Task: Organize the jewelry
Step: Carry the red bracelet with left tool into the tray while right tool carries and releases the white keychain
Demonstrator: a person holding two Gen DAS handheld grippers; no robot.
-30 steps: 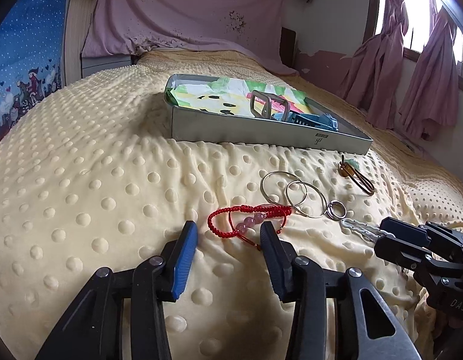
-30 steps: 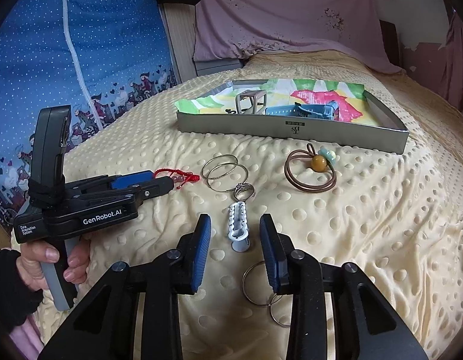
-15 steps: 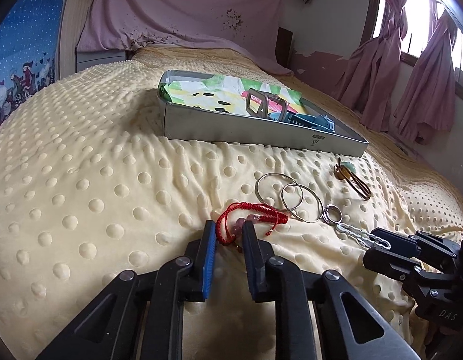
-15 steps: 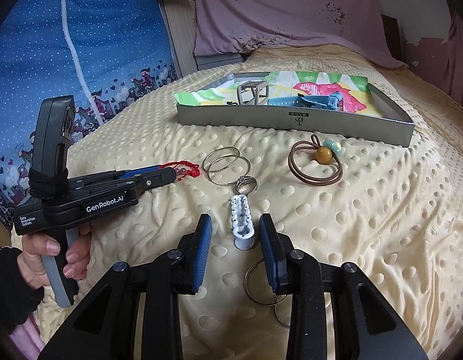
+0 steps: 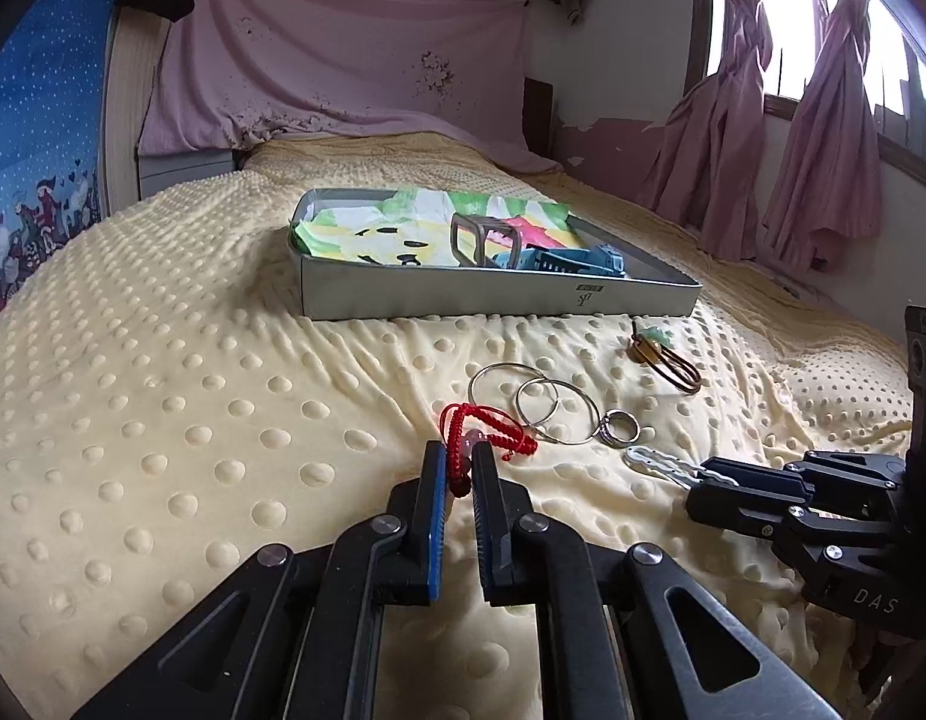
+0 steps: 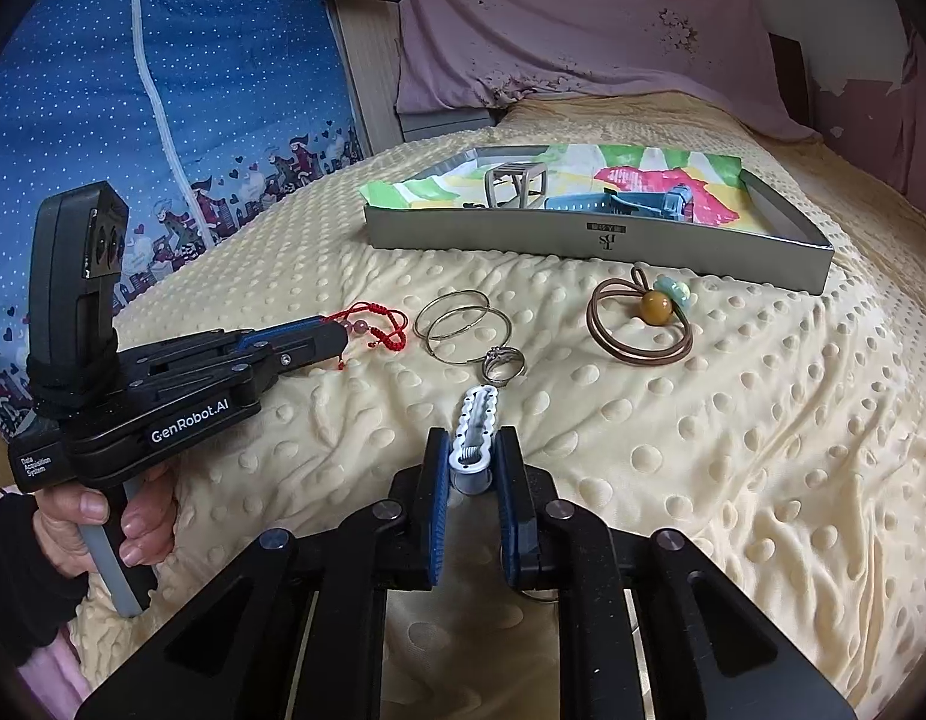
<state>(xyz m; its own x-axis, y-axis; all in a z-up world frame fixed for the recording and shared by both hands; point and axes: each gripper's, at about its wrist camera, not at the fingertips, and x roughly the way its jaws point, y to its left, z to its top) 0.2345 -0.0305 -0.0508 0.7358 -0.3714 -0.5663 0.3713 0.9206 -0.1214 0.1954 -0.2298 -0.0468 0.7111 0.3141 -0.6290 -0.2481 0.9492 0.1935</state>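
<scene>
A red cord bracelet (image 5: 490,431) with pink beads lies on the yellow dotted blanket, and my left gripper (image 5: 460,477) is shut on its near loop. From the right wrist view, the left gripper (image 6: 338,337) pinches the red bracelet (image 6: 382,333) at its tip. My right gripper (image 6: 472,450) is shut on the near end of a white hair clip (image 6: 480,414); the white clip (image 5: 655,459) pokes out of the right gripper (image 5: 706,475). The grey metal tray (image 6: 583,238) sits beyond, its front wall (image 5: 463,295) facing me.
Between the grippers lie two silver bangles (image 6: 454,295) and a small ring (image 6: 500,355). A brown hair tie with an amber bead (image 6: 655,306) lies near the tray. The tray holds colourful paper, a blue clip (image 6: 643,203) and a grey square bangle (image 6: 514,180). A hand (image 6: 85,516) holds the left gripper.
Both grippers have gone from open to shut: the left on the red bracelet, bunching it up, and the right on the white hair clip.
</scene>
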